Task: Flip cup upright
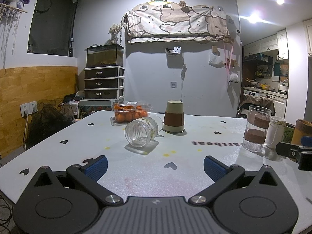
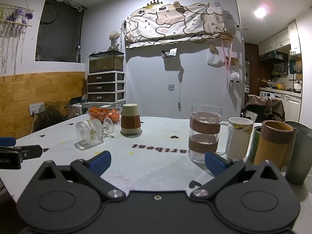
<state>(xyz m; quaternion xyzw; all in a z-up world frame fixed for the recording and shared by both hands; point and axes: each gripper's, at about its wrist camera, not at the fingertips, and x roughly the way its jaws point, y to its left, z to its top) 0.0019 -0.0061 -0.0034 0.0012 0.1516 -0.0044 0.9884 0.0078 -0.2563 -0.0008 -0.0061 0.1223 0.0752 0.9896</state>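
i am holding my left gripper [image 1: 155, 165] and right gripper [image 2: 158, 162] low and level over the white table [image 1: 204, 156], both spread wide and empty, while the ribbed glass cup [image 1: 140, 134] is lying on its side beside an upturned paper cup [image 1: 173, 116].

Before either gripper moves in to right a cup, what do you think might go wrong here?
The ribbed glass goblet lies on its side, so a nudge may roll it into the upside-down paper cup close beside it. The right gripper sits open near the clear mug and the crowded cups; a sideways sweep might knock them. The left gripper is open too.
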